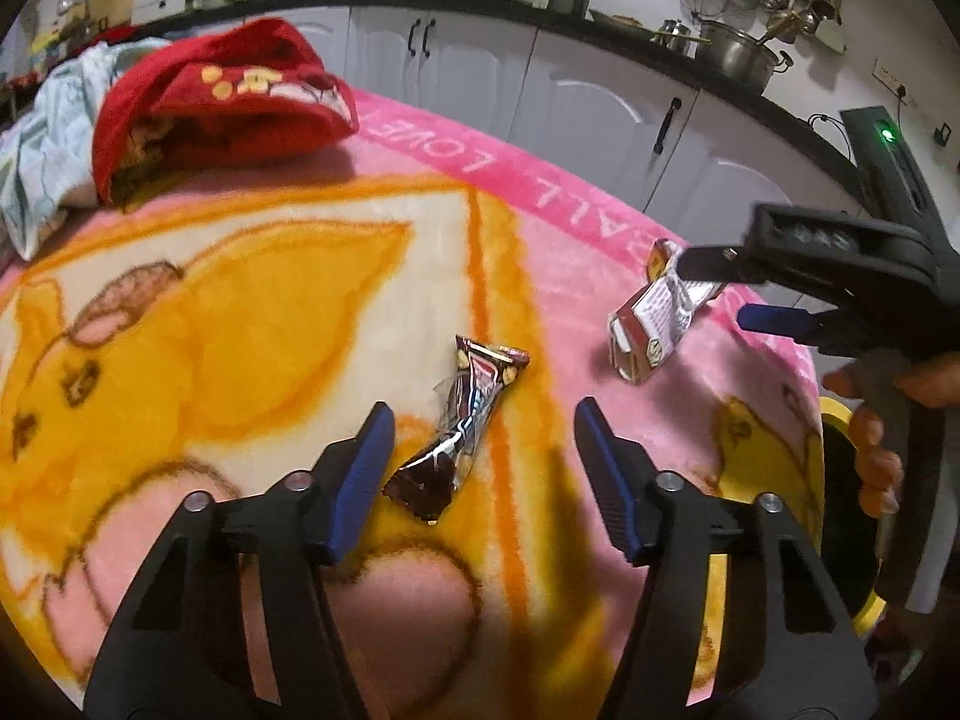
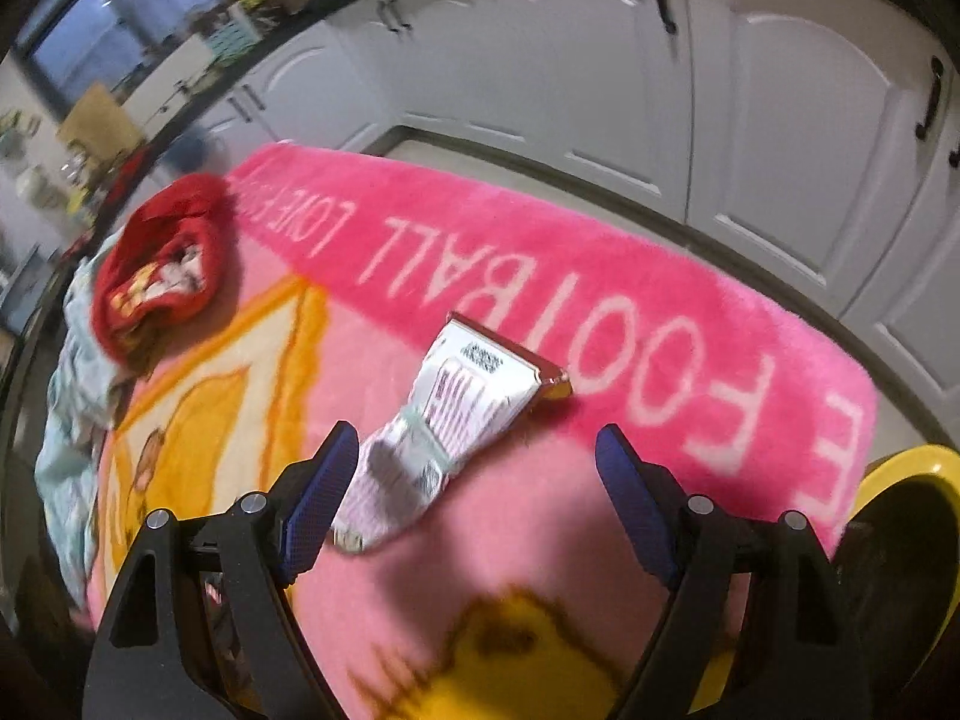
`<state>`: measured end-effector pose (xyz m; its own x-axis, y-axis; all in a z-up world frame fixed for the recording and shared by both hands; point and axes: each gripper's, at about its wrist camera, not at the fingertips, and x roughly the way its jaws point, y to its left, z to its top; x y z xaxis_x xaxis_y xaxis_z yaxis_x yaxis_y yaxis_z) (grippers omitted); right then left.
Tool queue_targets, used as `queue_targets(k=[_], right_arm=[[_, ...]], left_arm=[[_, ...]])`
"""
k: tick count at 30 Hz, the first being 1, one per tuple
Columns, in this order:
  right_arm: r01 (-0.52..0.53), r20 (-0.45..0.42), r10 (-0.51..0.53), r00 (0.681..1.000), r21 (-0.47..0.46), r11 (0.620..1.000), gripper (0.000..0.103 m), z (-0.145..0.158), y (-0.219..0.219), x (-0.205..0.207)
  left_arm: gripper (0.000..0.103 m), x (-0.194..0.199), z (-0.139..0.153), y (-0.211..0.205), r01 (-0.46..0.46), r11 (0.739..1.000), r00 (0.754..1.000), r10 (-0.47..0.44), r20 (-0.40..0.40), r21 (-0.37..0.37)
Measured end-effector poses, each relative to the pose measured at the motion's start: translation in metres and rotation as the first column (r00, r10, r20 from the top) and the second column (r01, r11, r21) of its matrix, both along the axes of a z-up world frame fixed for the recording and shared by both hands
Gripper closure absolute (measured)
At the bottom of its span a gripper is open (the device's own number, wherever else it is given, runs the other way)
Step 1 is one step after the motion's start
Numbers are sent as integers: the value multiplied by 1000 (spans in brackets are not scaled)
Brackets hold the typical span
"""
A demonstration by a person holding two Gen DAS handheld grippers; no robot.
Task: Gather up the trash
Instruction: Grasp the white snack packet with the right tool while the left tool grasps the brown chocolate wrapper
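A dark, crumpled snack wrapper [image 1: 462, 426] lies on the pink and yellow blanket [image 1: 240, 300]. My left gripper [image 1: 483, 414] hovers over it with its blue pads on either side; the wrapper is nearer the left pad, and neither pad presses on it. A flattened white and red carton [image 1: 645, 324] lies further right near the blanket's pink border. The right wrist view shows the carton [image 2: 444, 414] between the wide-apart fingers of my right gripper [image 2: 477, 433], close to the left pad, not gripped. From the left wrist view, the right gripper [image 1: 720, 291] hangs over the carton's far end.
A yellow-rimmed bin [image 2: 900, 462] stands off the blanket's right edge, by the hand [image 1: 876, 456] that holds the right gripper. A red cloth [image 1: 222, 108] and a pale cloth [image 1: 42, 138] lie at the far left. White cabinets [image 2: 600, 90] run behind.
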<state>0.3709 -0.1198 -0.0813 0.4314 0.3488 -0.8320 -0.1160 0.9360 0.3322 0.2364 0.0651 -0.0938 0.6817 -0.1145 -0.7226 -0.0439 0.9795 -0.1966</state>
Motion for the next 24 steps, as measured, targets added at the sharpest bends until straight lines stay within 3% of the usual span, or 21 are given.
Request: queue_targets(k=[7,9,13,19,21,24], right_arm=[[60,-25,-60,998,11,998,25,-11,15,14],[61,-21,-62,998,-15,998,36,-13,19,17],[24,14,-23,1000,-54,998,42,-15,21,12],[-91,49,93,994,-50,995,50,-14,16,-6],[-141,60,144,988,-46,989,64,-14,14,-16],[-190,70,193,979,-46,981,64,-11,10,-30]], left_arm=[[70,2,-8,5,-11,1000,999,10,-37,-29],[78,1,-9,7,-21,999,999,19,-41,-33],[91,0,-10,14,-35,998,998,32,-44,-55],[92,-3,-9,13,-32,997,999,29,-39,-71],[92,-6,-9,13,-30,996,999,27,-40,-79],[93,-9,-8,12,-33,995,999,29,-40,-97]])
